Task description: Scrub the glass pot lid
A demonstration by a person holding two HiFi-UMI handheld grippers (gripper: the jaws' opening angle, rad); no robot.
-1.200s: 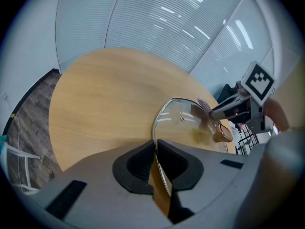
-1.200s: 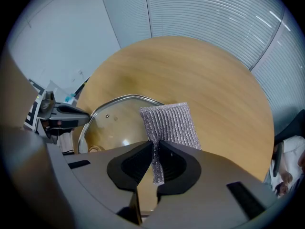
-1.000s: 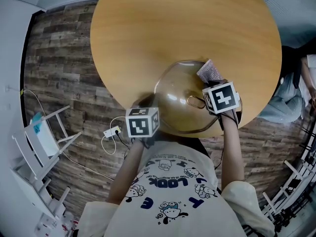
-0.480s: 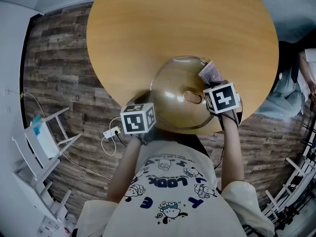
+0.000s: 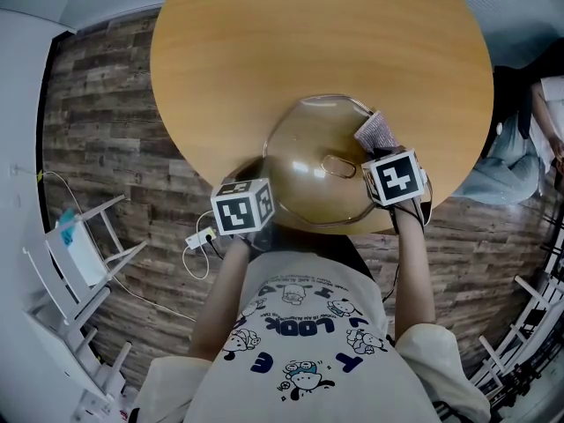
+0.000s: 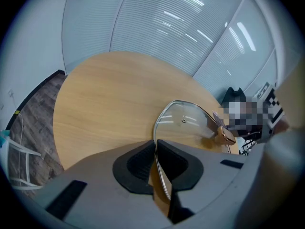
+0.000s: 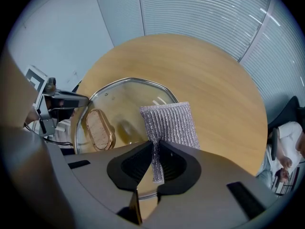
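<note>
The glass pot lid [image 5: 308, 170] with a gold oval knob [image 5: 337, 165] is held tilted over the near edge of the round wooden table [image 5: 326, 42]. My left gripper [image 5: 257, 190] is shut on the lid's metal rim; in the left gripper view the rim [image 6: 161, 173] runs between the jaws and the lid [image 6: 188, 123] stands edge-on beyond them. My right gripper [image 5: 385, 155] is shut on a silver mesh scrub pad [image 5: 376, 130]. In the right gripper view the scrub pad [image 7: 170, 123] lies against the lid [image 7: 121, 104], to the right of the knob [image 7: 98, 129].
The floor is wood plank [image 5: 97, 104]. A white folding rack [image 5: 79, 245] stands at the left, with a power strip and cable [image 5: 201, 234] near it. Another person [image 5: 529, 139] sits at the right edge. Metal frames [image 5: 520, 342] stand at the lower right.
The left gripper has shifted left and slightly away with the lid's rim, and the lid has moved left and farther over the table. The right gripper and pad have barely moved.
</note>
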